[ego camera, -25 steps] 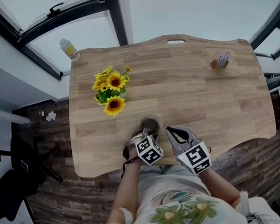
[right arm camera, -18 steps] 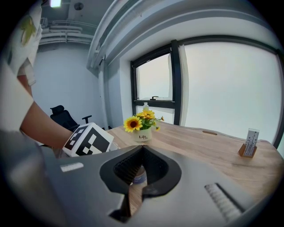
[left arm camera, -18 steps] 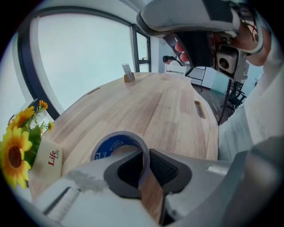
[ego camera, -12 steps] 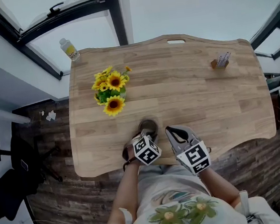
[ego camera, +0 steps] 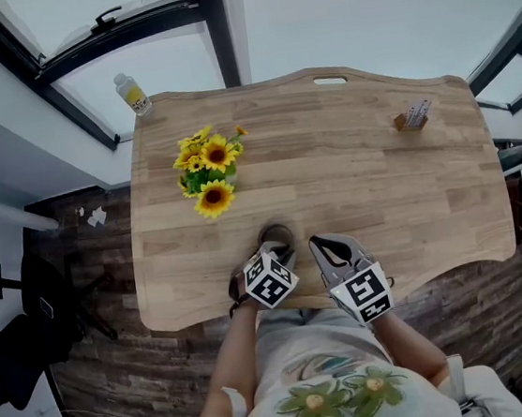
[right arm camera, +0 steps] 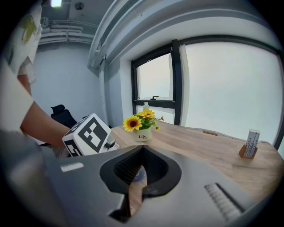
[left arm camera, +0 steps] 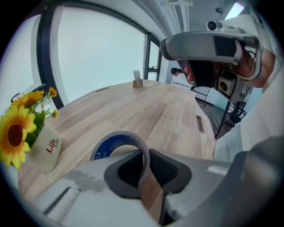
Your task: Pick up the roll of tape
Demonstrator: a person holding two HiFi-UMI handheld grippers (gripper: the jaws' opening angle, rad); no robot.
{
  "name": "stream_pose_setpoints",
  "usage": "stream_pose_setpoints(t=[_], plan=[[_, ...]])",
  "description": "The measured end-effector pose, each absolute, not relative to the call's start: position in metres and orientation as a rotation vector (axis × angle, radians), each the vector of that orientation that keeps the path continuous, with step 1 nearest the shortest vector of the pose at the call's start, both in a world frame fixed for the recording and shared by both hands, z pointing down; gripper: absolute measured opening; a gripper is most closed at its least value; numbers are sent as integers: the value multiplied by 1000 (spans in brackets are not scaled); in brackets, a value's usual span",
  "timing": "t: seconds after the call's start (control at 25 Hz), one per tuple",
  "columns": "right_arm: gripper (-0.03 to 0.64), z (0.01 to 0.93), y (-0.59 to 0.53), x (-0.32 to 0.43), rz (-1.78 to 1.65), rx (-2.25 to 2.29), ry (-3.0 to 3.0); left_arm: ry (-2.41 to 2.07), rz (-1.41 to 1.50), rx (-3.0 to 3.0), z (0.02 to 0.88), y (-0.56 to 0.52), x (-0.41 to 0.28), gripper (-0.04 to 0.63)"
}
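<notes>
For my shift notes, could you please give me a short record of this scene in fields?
surface: wooden table
tape roll: near table edge, in front of the person
left gripper: jaws have just been closing, clamped on the tape roll's wall
right gripper: shut, empty, beside the left
sunflowers: in a white pot, left side
card stand: far right corner

Tape roll (ego camera: 281, 232) sits at near edge of worktop (ego camera: 382, 197), approx. ctr, flowers (ego camera: 205, 167) behind it to L, card stand (ego camera: 412, 115) far-R corner, bottle (ego camera: 134, 94) just off far-L corner.
</notes>
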State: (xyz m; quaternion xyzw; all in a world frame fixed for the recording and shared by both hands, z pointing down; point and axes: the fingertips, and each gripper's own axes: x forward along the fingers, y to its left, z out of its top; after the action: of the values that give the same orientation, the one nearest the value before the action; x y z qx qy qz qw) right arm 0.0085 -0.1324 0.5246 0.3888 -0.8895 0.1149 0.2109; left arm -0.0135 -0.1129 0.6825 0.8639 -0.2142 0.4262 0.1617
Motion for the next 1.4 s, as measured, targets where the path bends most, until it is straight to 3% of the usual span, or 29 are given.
stream_pose_setpoints(t=[1.4], plan=[[0,509,-143,7,261,1095,-2488,-856,783,2639,565,-157,-15,54]])
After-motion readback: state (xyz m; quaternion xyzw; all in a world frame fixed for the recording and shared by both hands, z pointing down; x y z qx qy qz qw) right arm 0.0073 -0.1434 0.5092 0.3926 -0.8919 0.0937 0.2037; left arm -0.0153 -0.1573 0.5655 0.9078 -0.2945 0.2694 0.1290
